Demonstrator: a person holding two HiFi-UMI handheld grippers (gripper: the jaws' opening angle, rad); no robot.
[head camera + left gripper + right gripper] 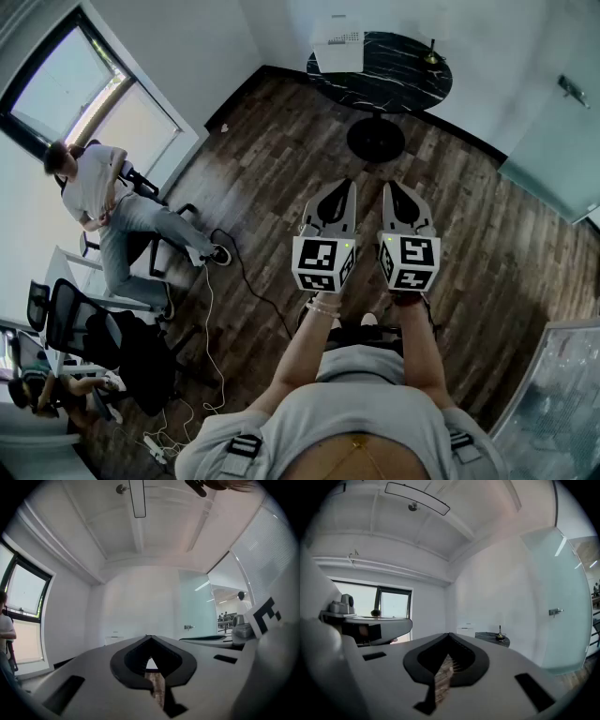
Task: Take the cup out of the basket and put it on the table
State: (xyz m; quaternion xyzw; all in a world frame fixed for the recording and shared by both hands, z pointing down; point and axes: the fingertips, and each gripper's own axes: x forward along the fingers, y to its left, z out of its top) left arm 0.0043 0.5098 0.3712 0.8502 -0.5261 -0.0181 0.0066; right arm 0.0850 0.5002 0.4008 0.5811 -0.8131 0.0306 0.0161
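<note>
Head view showed neither cup nor basket, so which way they lay from the jaws could not be told. A round black table (394, 67) stood ahead across the floor (272, 150). The left gripper (345, 189) and right gripper (392, 189) were held level, side by side, each with its jaws closed on nothing.

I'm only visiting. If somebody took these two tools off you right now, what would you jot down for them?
Left gripper: shut, empty, held level.
Right gripper: shut, empty, held level.
Things: no cup or basket in any view. A round black table with a white box on it stands ahead across the wood floor.
Done: nothing yet.
Left: find the basket, lift the cup out, set it on the table.
</note>
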